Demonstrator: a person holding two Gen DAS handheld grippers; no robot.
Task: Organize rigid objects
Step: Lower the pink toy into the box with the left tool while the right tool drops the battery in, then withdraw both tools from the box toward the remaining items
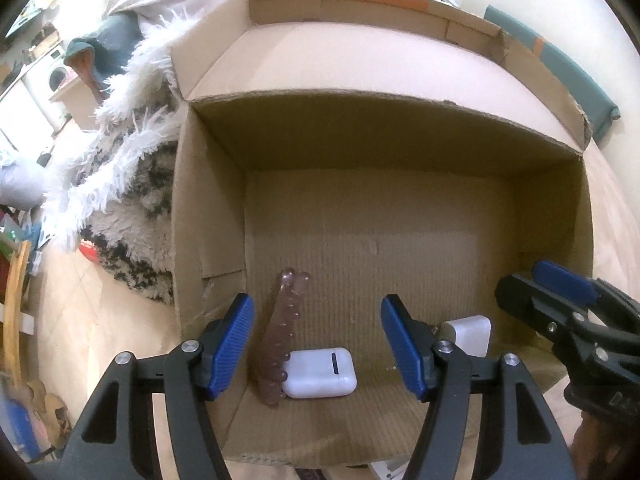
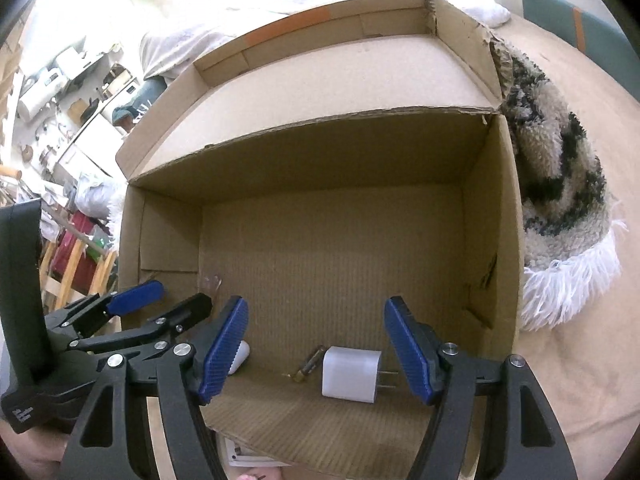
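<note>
Left wrist view: left tool (image 1: 316, 344) hangs open and empty over the cardboard box (image 1: 208, 208). On the box floor a brown comb (image 1: 280, 340) runs lengthwise toward the far wall, touching a white earbud case (image 1: 320, 372), probably just dropped there.

Right wrist view: right tool (image 2: 316, 352) open, empty; white charger (image 2: 350, 374) lies near the box's front, its 2 prongs pointing right.

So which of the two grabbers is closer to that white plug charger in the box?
Right. The right gripper hangs open just above the white charger, which lies below its pads. The left gripper sits off to one side, above the earbud case.
</note>
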